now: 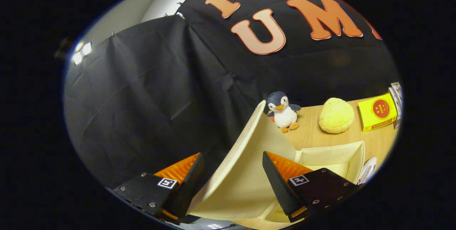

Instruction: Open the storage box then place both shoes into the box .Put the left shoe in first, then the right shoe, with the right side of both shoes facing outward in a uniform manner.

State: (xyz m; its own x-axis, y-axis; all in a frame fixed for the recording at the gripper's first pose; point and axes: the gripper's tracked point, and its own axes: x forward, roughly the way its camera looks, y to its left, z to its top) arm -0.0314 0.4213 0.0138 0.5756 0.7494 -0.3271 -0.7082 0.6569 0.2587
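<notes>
While raised, woven lid (245, 158) (gripper (233, 158) astride).

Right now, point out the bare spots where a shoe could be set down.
Inside the open storage box the bottom looks bare. Bare tabletop lies between the penguin plush, the yellow bun-shaped toy and the box rim. Crowded: the table's far edge, with the yellow carton. The raised lid stands between the open fingers.

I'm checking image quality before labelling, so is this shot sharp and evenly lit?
Gripper view: fisheye bends the table and storage box; penguin toy is sharp; the raised lid between the open gripper fingers is softer; lamp glare upper left.
</notes>
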